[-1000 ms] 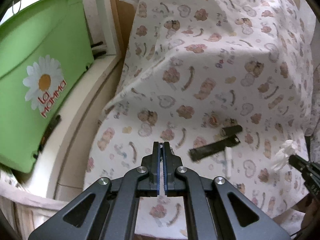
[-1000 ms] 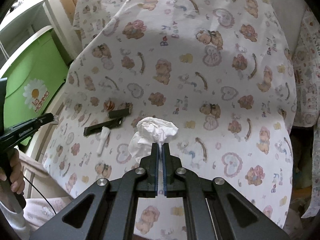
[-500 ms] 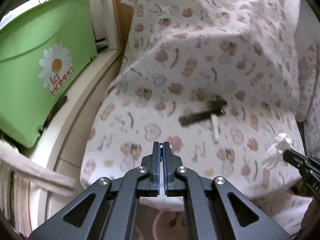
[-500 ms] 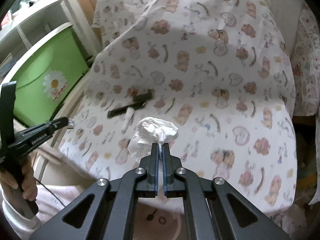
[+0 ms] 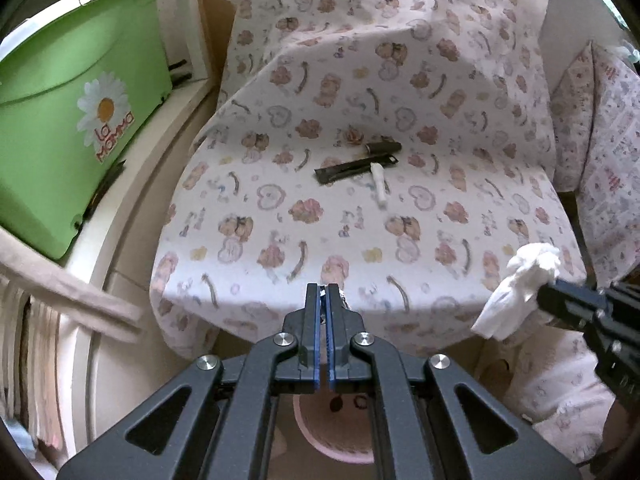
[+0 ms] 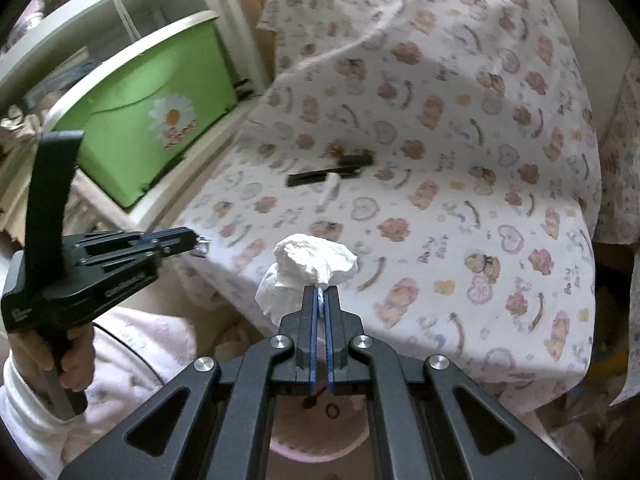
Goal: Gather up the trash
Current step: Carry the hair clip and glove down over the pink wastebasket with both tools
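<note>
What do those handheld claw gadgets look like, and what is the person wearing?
Each gripper, left and right, is matte black with an angular, cut-out frame, silver screws, blue-lined fingers and small pale lettering. A thin dark cable trails from the left one. The sleeve is white, over pale pink patterned clothing.

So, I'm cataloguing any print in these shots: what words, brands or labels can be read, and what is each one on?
"La MaMMa": beside a daisy on the side of the green plastic tub.
Embossed line on the left gripper body, right wrist view: too small to read.
Script on the teddy-bear print sheet: too blurred to read.
Dark marks on the pink bin below: not legible.
</note>
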The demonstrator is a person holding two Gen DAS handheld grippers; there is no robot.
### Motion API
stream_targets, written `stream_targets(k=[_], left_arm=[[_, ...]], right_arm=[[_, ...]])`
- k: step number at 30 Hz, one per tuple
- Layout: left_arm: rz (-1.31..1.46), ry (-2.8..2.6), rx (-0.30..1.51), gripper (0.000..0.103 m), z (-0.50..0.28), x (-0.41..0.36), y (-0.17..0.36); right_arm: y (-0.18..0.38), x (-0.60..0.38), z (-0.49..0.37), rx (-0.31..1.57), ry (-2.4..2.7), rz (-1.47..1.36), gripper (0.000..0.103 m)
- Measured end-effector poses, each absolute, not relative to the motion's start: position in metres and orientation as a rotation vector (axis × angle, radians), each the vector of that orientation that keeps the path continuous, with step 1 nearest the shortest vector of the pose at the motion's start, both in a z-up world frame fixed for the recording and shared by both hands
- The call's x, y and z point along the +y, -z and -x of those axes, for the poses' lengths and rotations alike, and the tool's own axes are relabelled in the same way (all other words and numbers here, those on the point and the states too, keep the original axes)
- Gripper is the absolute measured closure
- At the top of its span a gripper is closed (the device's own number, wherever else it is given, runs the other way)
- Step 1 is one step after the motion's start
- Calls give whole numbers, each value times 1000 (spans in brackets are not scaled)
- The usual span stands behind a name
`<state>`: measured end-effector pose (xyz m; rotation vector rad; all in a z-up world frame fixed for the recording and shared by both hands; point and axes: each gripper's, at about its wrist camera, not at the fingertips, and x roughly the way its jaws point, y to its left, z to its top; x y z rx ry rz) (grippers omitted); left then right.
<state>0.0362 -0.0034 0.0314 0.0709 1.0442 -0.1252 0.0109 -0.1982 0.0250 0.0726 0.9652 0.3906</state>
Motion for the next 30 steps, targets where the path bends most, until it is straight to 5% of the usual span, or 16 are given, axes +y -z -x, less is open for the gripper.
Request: stream_targets(k=[30], left_arm=[[32, 154, 1317, 101, -6, -8, 79]], right_arm=[[75, -169, 23, 1241, -402, -21, 99]])
